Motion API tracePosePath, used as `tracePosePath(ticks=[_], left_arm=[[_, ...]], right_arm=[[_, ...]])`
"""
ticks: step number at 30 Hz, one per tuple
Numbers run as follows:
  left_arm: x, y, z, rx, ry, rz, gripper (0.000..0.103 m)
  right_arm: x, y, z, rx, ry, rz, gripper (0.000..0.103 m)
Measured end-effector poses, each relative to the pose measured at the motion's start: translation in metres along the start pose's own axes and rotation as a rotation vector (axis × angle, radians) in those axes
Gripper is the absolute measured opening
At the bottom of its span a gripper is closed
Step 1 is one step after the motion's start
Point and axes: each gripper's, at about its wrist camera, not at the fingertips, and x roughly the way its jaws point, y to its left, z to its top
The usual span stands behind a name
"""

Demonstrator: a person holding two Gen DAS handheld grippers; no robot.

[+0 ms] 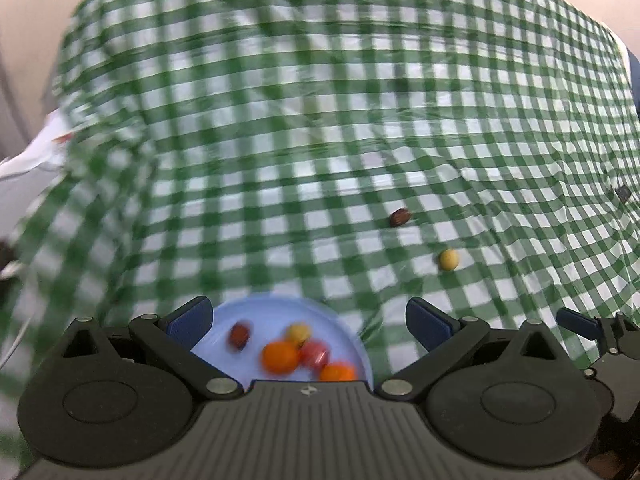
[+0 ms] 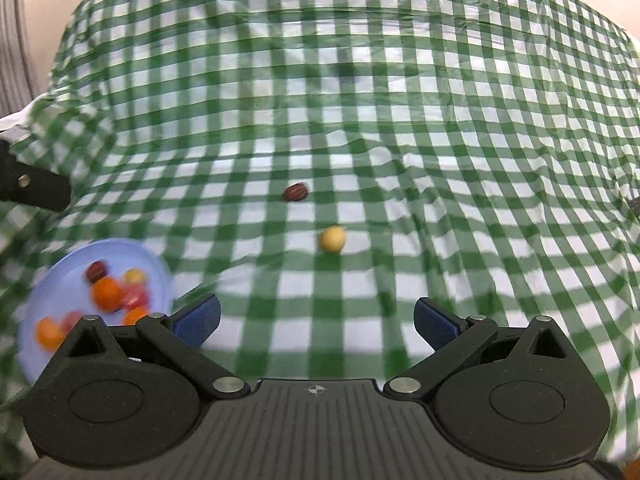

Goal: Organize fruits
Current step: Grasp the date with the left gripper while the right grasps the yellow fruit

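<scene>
Both views are evenly and softly lit, with no hard glare and only faint shadows beside the small fruits. Strong fisheye bending is seen toward the edges, where the checked tablecloth (image 1: 320,120) curves and the corners are darkened. Motion blur is spread over most of the left wrist view, heaviest at the left and over the fruits on the blue plate (image 1: 356,350). In the right wrist view the plate (image 2: 36,320) at lower left is smeared, while the centre is rendered more sharply.

Black ribbed tongs (image 2: 316,320) with blue pads (image 2: 199,319), silver pivot screws (image 2: 225,383)
</scene>
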Motion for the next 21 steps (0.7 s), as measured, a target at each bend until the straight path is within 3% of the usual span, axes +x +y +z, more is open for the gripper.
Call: tracePosePath(ticks=[5,12,15,18,20,21], left_arm=[[0.077,-0.03,0.035,0.097,0.004,-0.069,0.103],[0.187,-0.065,0.068,0.231,0.052,-0.124,0.103],[0.224,-0.077,0.071,0.263,0.082,-0.125,0.103],[0.248,-0.082,0.074,0.278,0.092,-0.139,0.102],[0.255,-0.084,0.074,0.289,0.088,-0.148,0.085],[0.258,-0.085,0.073,0.304,0.095,-0.158,0.056]], right_arm=[[0.055,-0.011,0.012,-0.019,-0.047,-0.022,0.086],[0.132,-0.018,0.017,-0.066,-0.004,0.005,0.062],[0.151,-0.023,0.013,-0.059,0.012,0.016,0.06],[0.153,-0.021,0.006,-0.077,-0.039,0.02,0.06],[0.153,-0.022,0.001,-0.075,-0.058,0.024,0.056],[0.153,-0.02,0.002,-0.072,-0.063,0.023,0.041]])
